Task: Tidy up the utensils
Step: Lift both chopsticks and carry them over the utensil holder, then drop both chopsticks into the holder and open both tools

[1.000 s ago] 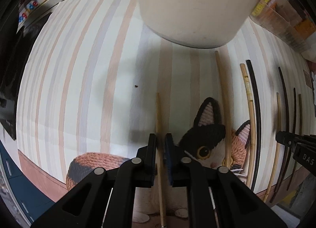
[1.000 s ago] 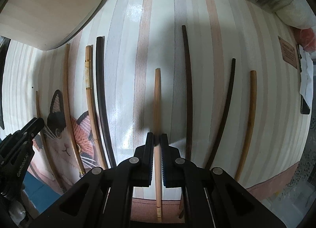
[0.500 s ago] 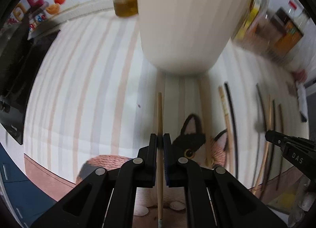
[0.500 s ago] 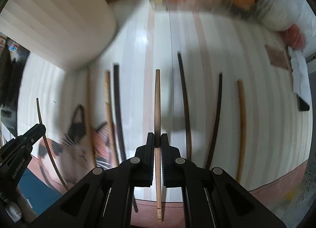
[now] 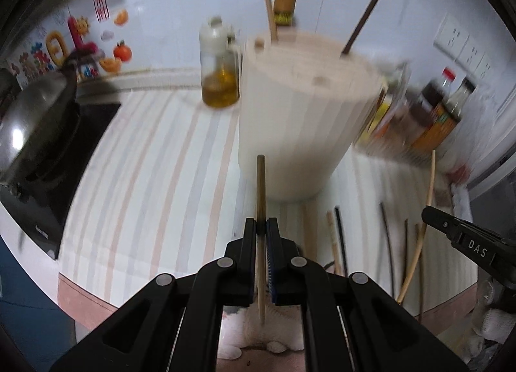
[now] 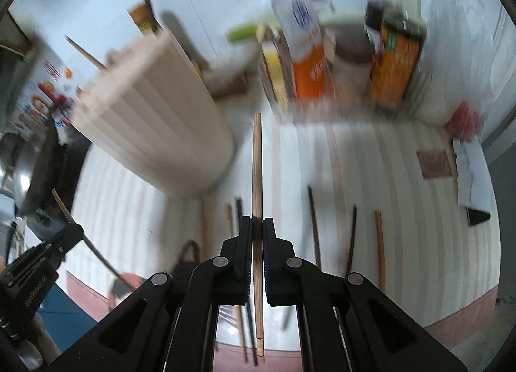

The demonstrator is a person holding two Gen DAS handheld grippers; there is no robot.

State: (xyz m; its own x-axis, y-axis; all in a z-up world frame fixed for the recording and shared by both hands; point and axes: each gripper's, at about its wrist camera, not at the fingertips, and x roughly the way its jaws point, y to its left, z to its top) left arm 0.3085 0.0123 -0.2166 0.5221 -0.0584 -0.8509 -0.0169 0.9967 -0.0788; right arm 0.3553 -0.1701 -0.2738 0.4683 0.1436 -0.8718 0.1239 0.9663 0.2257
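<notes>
Left gripper [image 5: 261,229] clamped on a light wooden chopstick [image 5: 260,198], tip at 12 o'clock toward the white holder [image 5: 303,127]. Right gripper [image 6: 257,230] pinches a tan chopstick [image 6: 257,172]; holder [image 6: 154,114] at 10 o'clock. Loose chopsticks [image 6: 379,243] on striped mat [image 6: 403,210].

Two held chopsticks [image 5: 260,198] [image 6: 257,165], two more [image 5: 269,7] [image 5: 361,22] in one holder [image 5: 300,133], one oil bottle [image 5: 219,69].

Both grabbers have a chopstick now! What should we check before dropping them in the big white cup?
1. Left gripper shut on its chopstick: ok.
2. Right gripper shut on its chopstick: ok.
3. Both chopsticks lifted off the mat: ok.
4. Cup upright: ok.
5. Free holes in the cup's top: ok, two show.
6. Tips lined up over holes: not ok, both are short of the cup.
</notes>
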